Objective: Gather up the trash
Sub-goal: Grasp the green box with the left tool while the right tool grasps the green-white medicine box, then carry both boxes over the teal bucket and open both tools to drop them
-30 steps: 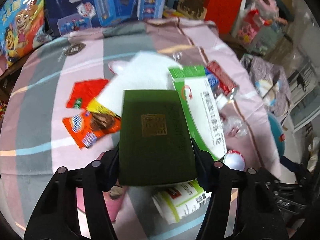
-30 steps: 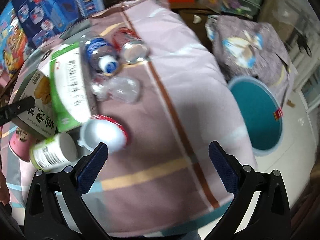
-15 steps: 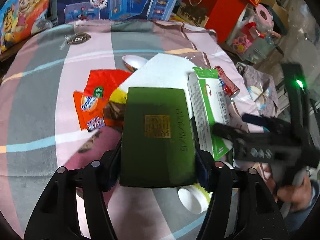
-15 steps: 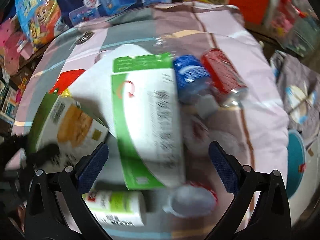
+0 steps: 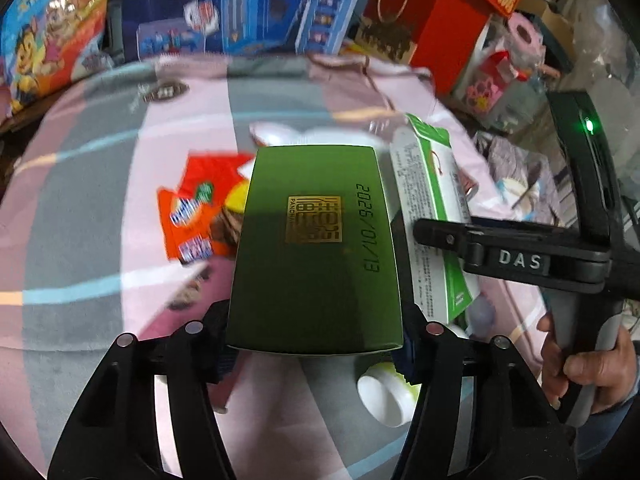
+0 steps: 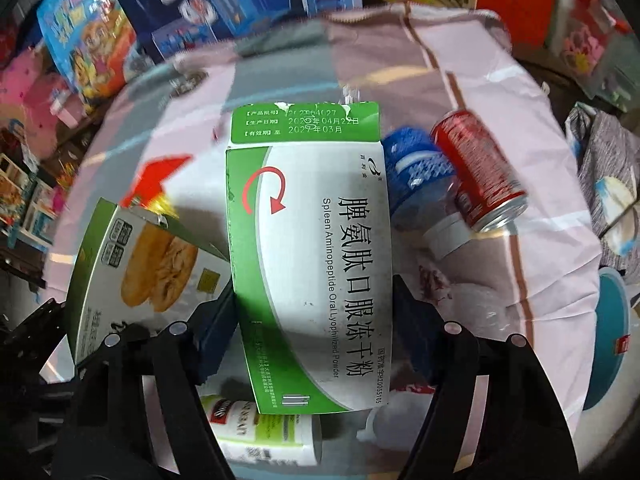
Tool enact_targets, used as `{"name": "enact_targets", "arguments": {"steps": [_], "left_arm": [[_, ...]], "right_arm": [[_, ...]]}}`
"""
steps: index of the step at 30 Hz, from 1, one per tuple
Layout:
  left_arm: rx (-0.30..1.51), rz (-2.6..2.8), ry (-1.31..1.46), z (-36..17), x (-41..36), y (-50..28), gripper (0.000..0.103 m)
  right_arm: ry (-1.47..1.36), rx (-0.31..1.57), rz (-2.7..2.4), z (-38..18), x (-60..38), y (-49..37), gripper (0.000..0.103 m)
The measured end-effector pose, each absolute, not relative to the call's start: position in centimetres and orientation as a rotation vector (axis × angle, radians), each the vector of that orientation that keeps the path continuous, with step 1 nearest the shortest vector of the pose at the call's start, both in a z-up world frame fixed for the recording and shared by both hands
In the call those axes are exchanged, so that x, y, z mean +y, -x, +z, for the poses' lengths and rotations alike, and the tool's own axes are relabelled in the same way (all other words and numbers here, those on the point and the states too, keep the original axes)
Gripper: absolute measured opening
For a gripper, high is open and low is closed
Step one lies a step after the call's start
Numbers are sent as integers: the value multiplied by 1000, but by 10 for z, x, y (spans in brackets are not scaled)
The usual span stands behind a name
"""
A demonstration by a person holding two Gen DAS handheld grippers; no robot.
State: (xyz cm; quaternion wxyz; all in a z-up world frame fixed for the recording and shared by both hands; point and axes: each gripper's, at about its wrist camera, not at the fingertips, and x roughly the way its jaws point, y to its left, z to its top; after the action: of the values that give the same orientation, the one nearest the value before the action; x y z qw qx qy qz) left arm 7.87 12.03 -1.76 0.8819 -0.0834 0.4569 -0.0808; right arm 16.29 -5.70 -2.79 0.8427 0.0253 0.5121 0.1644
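My left gripper is shut on a dark green box with a gold stamp, held above the striped cloth. The right wrist view shows that box's food-photo side at the left. My right gripper straddles a white and green medicine box, its jaws closing, with the pads against both long sides. In the left wrist view this medicine box stands just right of the green box, with one black finger of the right gripper across it and a hand on the handle.
A red can and a blue-labelled bottle lie right of the medicine box. A white pill bottle lies under its near end. An orange wrapper lies to the left. A teal bin stands beyond the table's right edge.
My right gripper swung left from the table's edge to the medicine box and its jaws narrowed around it. It also came into the left wrist view. The left gripper kept the green box.
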Motion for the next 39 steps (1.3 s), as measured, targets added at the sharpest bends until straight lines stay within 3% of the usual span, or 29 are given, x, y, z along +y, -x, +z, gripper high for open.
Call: {"name": "enact_targets", "arguments": {"steps": [9,16,30,39], "left_arm": [[861,-216,206,53,132,-69,61],[905,-291,155,53,79,-69,61],[981,-627,-110,38,-161,-104,61],[1065,-745,-216,-5,-276,-122,61]], "right_arm": [[-151,980,352,13,-96,-143,69],[-237,944,259,14,-168,-119,69],[-535,843,-159,-8,-423,-54,69],[-634,918,-259,-61,-493,-61,69]]}}
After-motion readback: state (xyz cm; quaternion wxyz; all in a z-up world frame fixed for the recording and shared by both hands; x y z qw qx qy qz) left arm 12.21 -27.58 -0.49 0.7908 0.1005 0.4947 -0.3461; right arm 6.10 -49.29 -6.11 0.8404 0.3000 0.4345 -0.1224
